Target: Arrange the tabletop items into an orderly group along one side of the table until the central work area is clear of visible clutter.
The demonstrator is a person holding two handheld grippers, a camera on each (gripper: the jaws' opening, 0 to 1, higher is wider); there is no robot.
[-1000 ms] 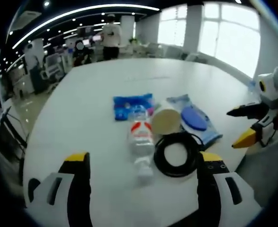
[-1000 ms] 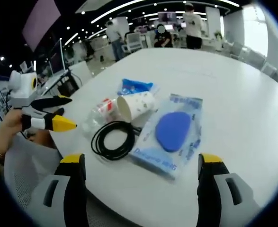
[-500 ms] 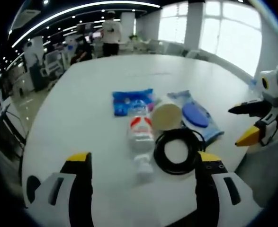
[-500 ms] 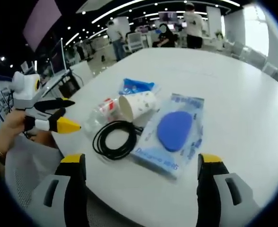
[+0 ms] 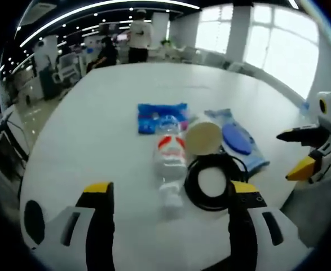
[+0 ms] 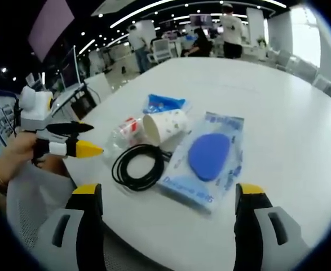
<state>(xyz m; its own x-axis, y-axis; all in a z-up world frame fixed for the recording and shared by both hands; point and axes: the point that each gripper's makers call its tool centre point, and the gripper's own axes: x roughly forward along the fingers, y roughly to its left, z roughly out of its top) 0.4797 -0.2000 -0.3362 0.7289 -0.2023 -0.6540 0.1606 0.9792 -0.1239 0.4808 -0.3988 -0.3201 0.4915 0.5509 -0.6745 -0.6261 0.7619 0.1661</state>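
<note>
On the white table [image 5: 97,118] [image 6: 289,107] lies a small cluster: a clear plastic bottle [image 5: 170,164] [image 6: 122,130] on its side, a paper cup [image 5: 203,135] [image 6: 164,125] on its side, a black cable coil [image 5: 213,182] [image 6: 138,166], a blue packet [image 5: 160,116] [image 6: 163,103] and a clear pouch with a blue disc [image 5: 235,141] [image 6: 209,158]. My left gripper [image 5: 168,197] [image 6: 89,139] is open just short of the bottle's cap. My right gripper [image 6: 168,197] [image 5: 300,148] is open before the pouch, off the table's edge.
The table's far half is bare. Beyond it, people [image 5: 140,36] [image 6: 232,31] stand and sit among desks and chairs [image 6: 159,51]. A hand [image 6: 7,161] holds the left gripper at the table's edge. Bright windows [image 5: 278,45] line one wall.
The left gripper has drifted slightly toward the table and the cluster. The items lie as before, and both grippers stay open.
</note>
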